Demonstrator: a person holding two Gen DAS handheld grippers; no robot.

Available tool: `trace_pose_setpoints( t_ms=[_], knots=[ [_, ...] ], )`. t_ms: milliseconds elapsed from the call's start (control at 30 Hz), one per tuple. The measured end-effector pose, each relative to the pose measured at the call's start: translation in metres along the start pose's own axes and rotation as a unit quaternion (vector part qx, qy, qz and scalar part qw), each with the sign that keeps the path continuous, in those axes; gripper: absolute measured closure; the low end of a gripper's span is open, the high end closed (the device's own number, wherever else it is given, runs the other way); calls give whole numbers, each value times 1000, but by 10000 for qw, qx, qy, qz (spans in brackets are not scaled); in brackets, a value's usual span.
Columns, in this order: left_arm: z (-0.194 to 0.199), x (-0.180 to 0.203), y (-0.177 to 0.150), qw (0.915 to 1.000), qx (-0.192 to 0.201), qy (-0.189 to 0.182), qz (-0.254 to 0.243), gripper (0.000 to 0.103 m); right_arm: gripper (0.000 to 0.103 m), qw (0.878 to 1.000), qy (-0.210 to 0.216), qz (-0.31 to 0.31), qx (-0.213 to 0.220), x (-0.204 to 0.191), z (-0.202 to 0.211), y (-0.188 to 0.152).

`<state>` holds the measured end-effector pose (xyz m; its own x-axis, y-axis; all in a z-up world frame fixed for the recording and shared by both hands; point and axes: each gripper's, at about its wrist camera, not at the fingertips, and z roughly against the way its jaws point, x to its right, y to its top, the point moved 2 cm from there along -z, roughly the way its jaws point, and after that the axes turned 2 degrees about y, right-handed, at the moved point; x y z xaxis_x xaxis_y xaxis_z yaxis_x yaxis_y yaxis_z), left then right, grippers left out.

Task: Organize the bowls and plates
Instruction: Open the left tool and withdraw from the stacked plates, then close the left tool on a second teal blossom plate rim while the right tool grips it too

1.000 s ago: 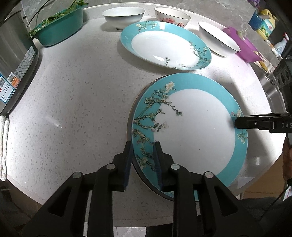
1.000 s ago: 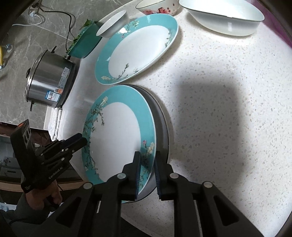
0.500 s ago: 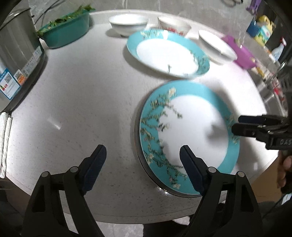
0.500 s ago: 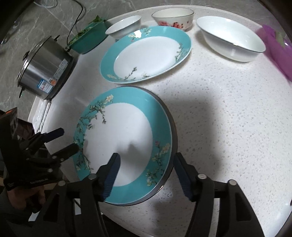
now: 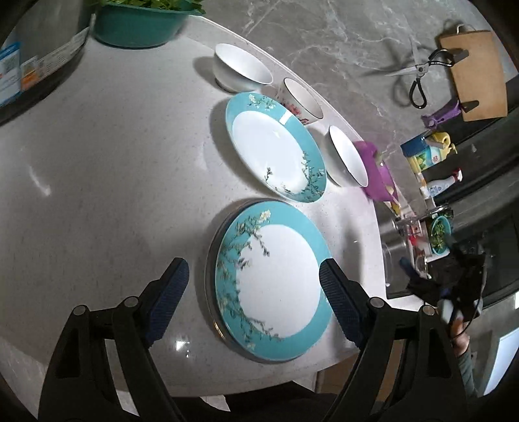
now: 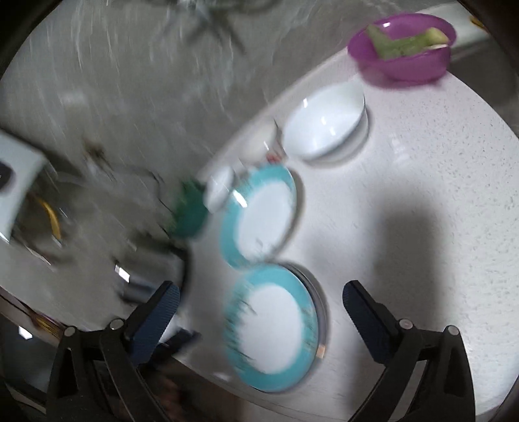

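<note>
The left gripper (image 5: 249,293) is spread wide, with its blue-padded fingers (image 5: 167,293) standing on either side of the near plate and holding nothing. The right gripper (image 6: 259,316) is likewise spread wide and empty; its view is heavily blurred.

The near plate (image 5: 272,285), teal-rimmed with a flower-branch pattern and a white centre, lies flat near the front edge of the round white counter (image 5: 113,162). It rests on top of a darker-rimmed plate (image 5: 211,256), of which only a thin crescent shows at the left side. In the right wrist view the same stack (image 6: 275,328) sits between the spread fingers.

A second teal plate (image 5: 275,149) lies flat just beyond the stack, apart from it. Three bowls stand along the far edge of the counter:
- a white bowl (image 5: 241,69) behind the second plate;
- a bowl with a red flower pattern (image 5: 301,100), just beside the plate's far rim;
- a white bowl with a dark rim (image 5: 347,159), to the right of the plate.

A purple bowl (image 6: 402,42) holding green pieces stands beyond the dark-rimmed bowl. A teal basin (image 5: 139,22) with greens stands at the far left.
</note>
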<state>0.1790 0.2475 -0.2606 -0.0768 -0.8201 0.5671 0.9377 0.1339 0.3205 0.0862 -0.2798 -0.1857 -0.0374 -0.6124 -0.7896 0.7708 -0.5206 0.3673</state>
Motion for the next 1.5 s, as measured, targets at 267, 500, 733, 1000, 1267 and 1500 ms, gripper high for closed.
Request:
trace_pose_setpoints(
  t_ms=[267, 500, 733, 1000, 1267, 1500],
  knots=[
    [-24, 11, 90, 9978, -39, 465, -466, 21, 0, 9982, 497, 7, -337, 7, -35, 52],
    [-71, 10, 146, 9883, -264, 1291, -767, 21, 14, 9962, 330, -6, -800, 34, -116, 87],
    [-114, 16, 156, 9835, -597, 1335, -1069, 21, 22, 9932, 65, -5, -1163, 44, -157, 89],
    [-142, 16, 170, 9832, -842, 1016, -1261, 23, 35, 9922, -357, 37, -1193, 41, -181, 79],
    [-160, 19, 167, 9791, -1005, 1033, -1435, 46, 51, 9912, -522, -101, -1211, 43, -202, 74],
    [-167, 17, 167, 9767, -1105, 1089, -1484, 64, 68, 9907, -583, -80, -1225, 43, -209, 76]
  ],
)
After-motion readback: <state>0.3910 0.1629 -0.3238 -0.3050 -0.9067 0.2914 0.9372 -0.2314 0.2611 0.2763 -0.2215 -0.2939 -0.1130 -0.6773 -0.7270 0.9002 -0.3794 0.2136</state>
